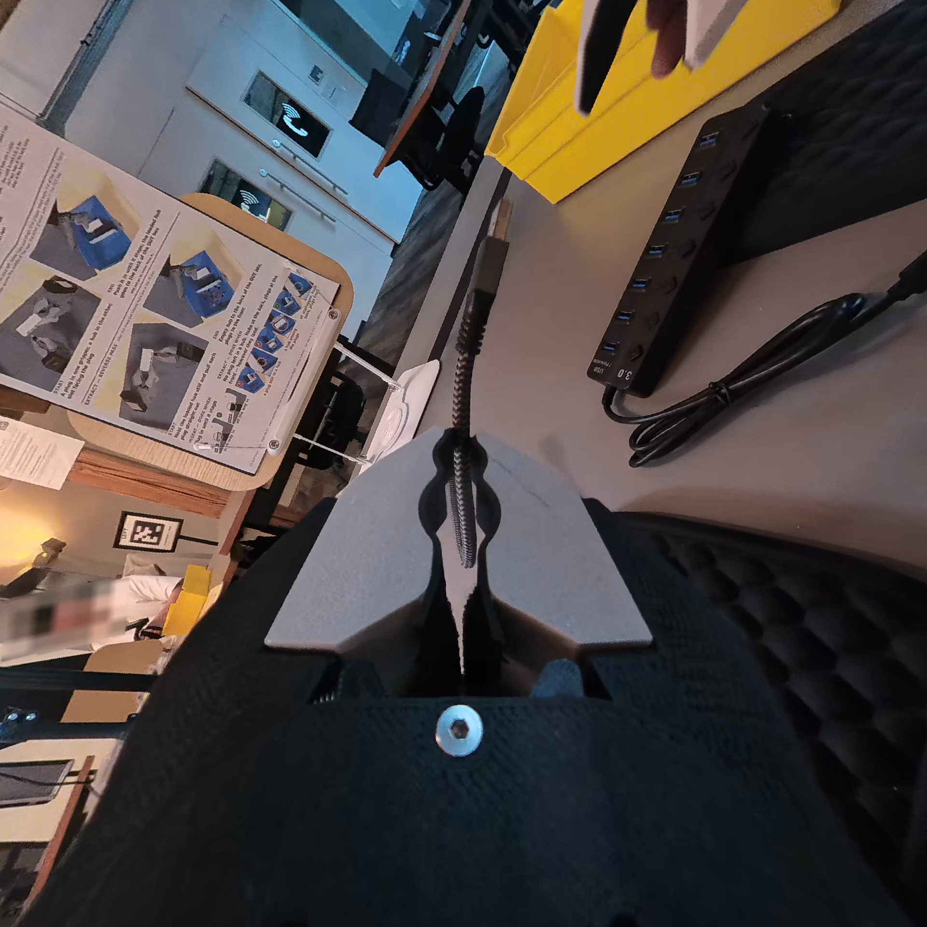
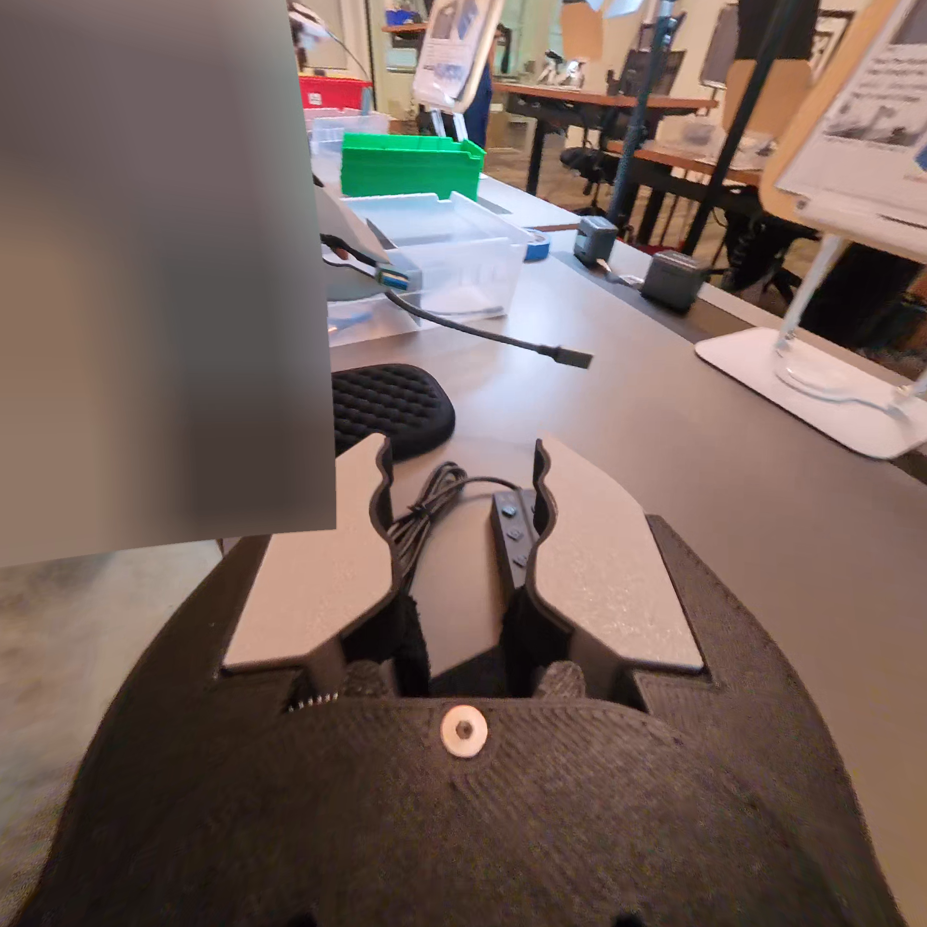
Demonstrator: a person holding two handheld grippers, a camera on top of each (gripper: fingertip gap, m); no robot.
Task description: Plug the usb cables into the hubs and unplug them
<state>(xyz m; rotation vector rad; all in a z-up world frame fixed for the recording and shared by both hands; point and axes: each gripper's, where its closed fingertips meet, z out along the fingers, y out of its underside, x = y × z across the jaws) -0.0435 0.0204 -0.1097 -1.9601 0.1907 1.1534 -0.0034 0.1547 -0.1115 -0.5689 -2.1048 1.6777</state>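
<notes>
Left gripper (image 1: 459,441) clamps braided USB cable (image 1: 464,361), plug free; right gripper (image 2: 461,481) gapes empty over black hub (image 2: 511,531), right of centre. Next: steady hub, align plug.

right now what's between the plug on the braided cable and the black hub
Only bare grey table, seen in the left wrist view: the braided cable, clamped in the left tool, holds its plug apart from the black hub.

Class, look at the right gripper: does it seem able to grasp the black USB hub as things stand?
Probably yes. The right gripper is open, and the black USB hub lies on the grey table partly between its fingers. Only the hub's bundled cord lies beside it.
</notes>
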